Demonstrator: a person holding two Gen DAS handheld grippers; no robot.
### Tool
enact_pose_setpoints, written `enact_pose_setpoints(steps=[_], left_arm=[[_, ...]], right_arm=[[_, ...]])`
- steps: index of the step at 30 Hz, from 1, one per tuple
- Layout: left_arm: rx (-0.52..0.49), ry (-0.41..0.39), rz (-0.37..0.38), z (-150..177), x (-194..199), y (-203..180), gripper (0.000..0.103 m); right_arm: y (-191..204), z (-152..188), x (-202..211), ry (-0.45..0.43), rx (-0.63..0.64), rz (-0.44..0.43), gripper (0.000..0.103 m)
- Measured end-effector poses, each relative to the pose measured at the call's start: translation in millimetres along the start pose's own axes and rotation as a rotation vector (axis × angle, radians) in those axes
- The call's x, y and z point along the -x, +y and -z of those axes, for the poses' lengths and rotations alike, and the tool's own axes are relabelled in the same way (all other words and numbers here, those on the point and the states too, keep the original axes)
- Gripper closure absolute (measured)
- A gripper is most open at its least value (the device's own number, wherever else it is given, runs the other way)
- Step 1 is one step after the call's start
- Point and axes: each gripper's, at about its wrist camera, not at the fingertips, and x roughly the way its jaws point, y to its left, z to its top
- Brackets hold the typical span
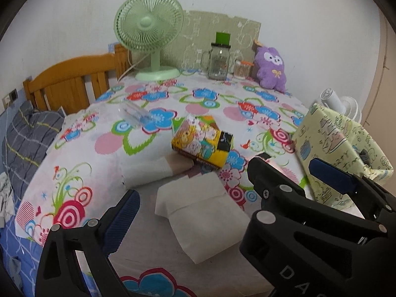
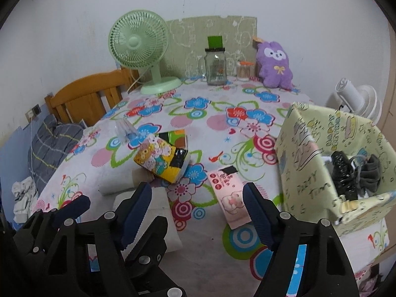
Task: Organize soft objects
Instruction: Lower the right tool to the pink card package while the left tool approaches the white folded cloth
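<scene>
On the flowered tablecloth (image 1: 210, 104) lie a folded white cloth (image 1: 203, 212), a rolled white towel (image 1: 148, 170), a yellow cartoon tissue pack (image 1: 201, 143) and a pink tissue pack (image 2: 229, 195). A purple plush toy (image 1: 271, 68) sits at the back; it also shows in the right wrist view (image 2: 273, 65). A yellow-green fabric-covered box (image 2: 341, 163) stands at the right, with dark items inside. My left gripper (image 1: 188, 212) is open around the white cloth, just above it. My right gripper (image 2: 198, 210) is open and empty above the table, with the pink pack just ahead between its fingers. It also shows in the left wrist view (image 1: 292, 170).
A green fan (image 1: 151, 37), a glass mug jar (image 1: 219, 60) and a small jar of swabs (image 1: 241, 69) stand along the back wall. A clear plastic bottle (image 1: 135, 115) lies on the table. A wooden headboard (image 1: 71, 81) and bedding are at the left. A white fan (image 2: 356, 99) is behind the box.
</scene>
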Motion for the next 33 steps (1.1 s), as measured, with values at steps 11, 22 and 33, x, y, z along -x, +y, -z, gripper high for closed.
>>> enact_pose_setpoints(steps=[11, 22, 33], left_arm=[[0.029, 0.070, -0.003, 9.1, -26.3, 5.9, 0.004], [0.016, 0.094, -0.048, 7.3, -45.2, 4.5, 0.011], [-0.024, 0.079, -0.067, 0.0, -56.5, 2.4, 0.013]], right_arm=[[-2.4, 9.3, -30.3, 0.069, 0.014, 0.007, 0.024], [-12.3, 11.0, -48.8, 0.098, -0.033, 0.059, 0.024], [-15.5, 7.5, -60.4, 0.096, -0.042, 0.111, 0.024]])
